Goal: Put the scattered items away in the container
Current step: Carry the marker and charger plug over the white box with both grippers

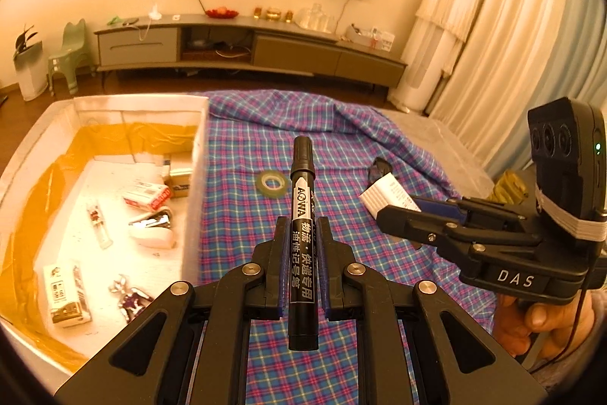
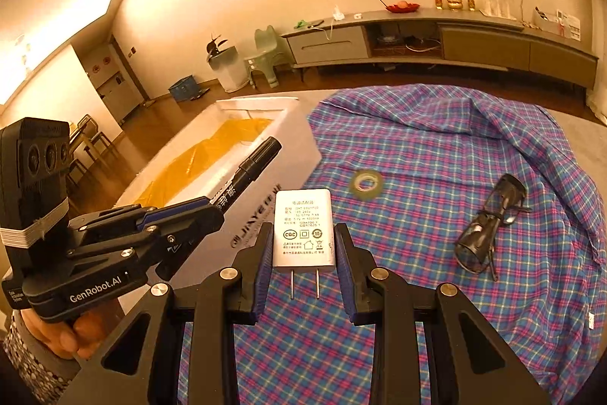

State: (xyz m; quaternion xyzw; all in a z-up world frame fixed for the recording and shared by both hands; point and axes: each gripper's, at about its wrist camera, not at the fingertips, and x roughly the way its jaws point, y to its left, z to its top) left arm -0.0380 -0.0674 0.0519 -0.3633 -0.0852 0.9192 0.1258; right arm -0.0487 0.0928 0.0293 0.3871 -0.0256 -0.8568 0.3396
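Left wrist view: plaid cloth (image 1: 265, 147) beside white container (image 1: 199, 147).

1. Plaid cloth (image 2: 436, 154) ahead lies mostly bare; a tape roll (image 2: 366, 180) sits mid-cloth, folded glasses (image 2: 487, 230) well apart to its right.
2. Wide open lane between roll and glasses; a rumpled fold rises at the cloth's far edge.
3. White foam box (image 1: 199, 154) just left of the cloth; its upright near wall blocks any low sideways pass, and entry is from above.
4. Box floor is cluttered by small cartons and packets; a bare patch shows near the middle, probably enough for small items.
5. Left gripper (image 1: 301, 234) and right gripper (image 2: 303, 245) stand side by side, near each other; tight room between them.
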